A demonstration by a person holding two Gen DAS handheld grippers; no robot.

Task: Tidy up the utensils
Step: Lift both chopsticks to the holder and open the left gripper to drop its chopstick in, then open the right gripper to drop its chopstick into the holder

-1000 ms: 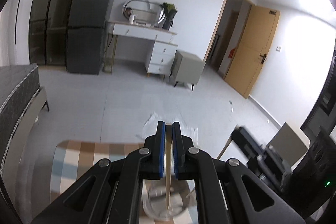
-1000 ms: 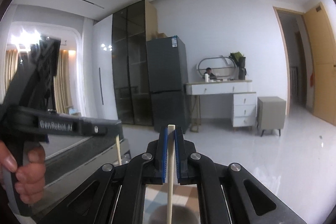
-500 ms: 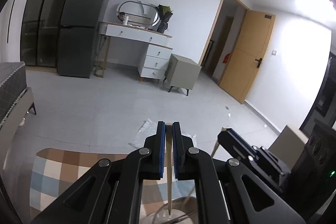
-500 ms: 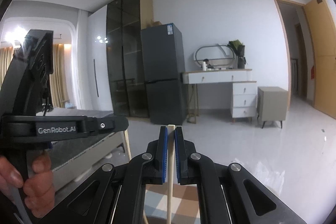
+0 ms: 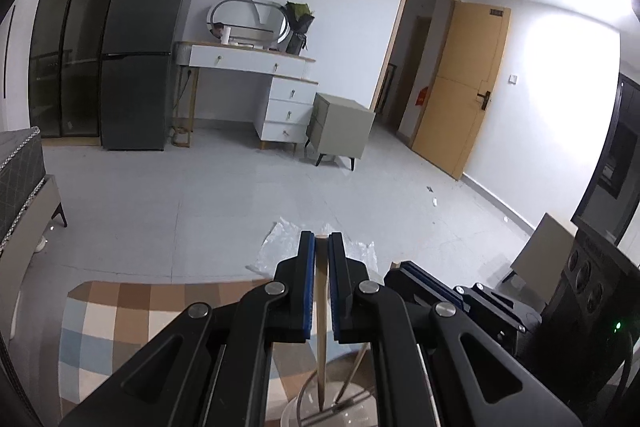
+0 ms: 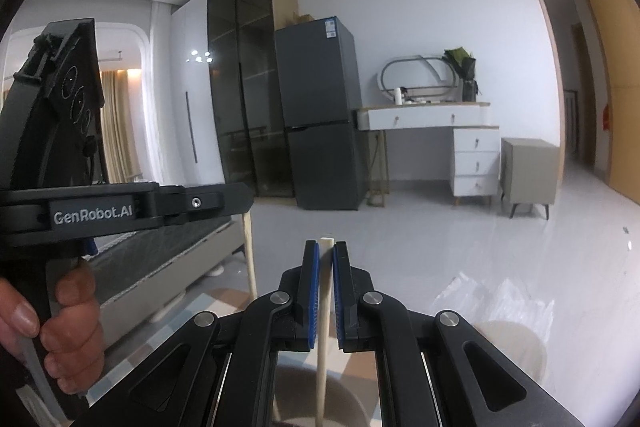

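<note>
2 chopsticks (image 5: 321, 331) tip-down in holder (image 5: 316, 407), each claw-clamped: left claw (image 5: 321, 247), right claw (image 6: 326, 255).

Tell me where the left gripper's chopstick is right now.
In the left wrist view, the chopstick stands upright, clamped in the left gripper, tip down in the round holder.

a home is indicated: ahead of the claw, a fridge (image 5: 144, 47), vanity (image 5: 256, 67), bed (image 5: 20, 163) and checked rug (image 5: 132, 311) are seen.

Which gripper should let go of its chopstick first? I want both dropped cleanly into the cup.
Probably left. The left gripper holds its chopstick with the tip already inside the cup. The right gripper's chopstick tip is out of view.
</note>
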